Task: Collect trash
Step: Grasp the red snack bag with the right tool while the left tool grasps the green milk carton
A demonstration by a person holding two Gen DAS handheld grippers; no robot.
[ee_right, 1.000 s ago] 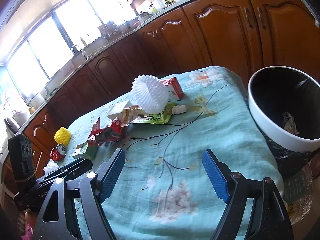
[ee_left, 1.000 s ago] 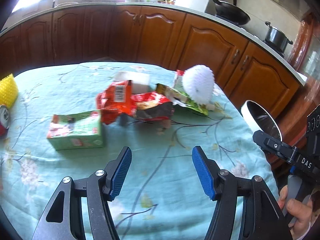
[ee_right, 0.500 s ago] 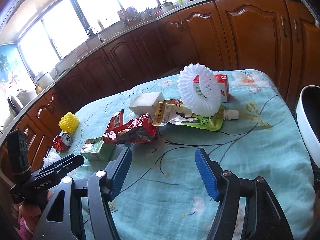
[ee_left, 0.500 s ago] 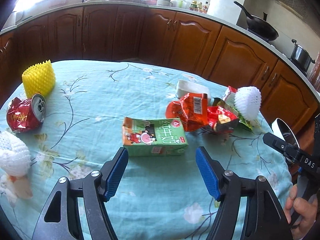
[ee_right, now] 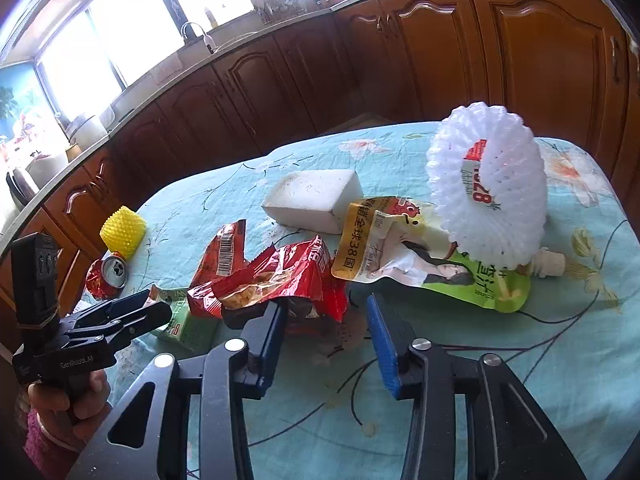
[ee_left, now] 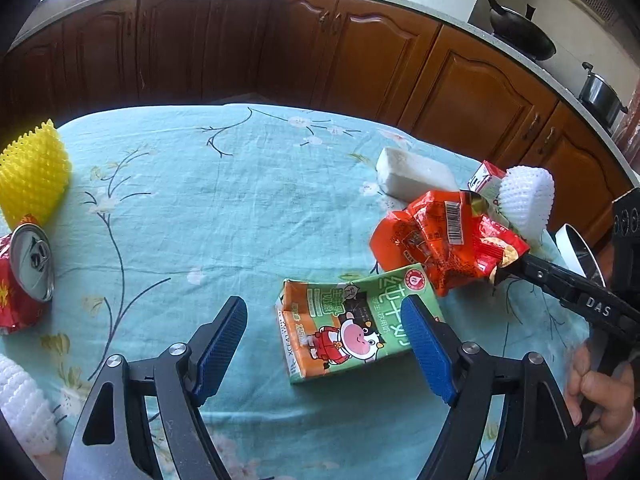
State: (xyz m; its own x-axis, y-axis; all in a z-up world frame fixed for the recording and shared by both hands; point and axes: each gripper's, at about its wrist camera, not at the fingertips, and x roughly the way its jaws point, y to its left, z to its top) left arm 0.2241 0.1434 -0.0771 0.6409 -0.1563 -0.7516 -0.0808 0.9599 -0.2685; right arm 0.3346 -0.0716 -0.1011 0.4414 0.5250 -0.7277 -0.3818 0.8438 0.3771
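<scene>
The left gripper (ee_left: 324,354) has just been opening over the green milk carton (ee_left: 352,328) on the tablecloth (ee_left: 208,216); the right gripper (ee_right: 326,338), just closing, straddles the red snack wrapper (ee_right: 276,280) without visibly pinching it; the pick-up step likely needs both to close fully.

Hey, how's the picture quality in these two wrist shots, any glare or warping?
Right wrist view: the window is blown out white and the cabinets bow from fisheye. Left wrist view: even light on the tablecloth, dark vignette in the corners, the counter edge curved, the milk carton sharp.
</scene>
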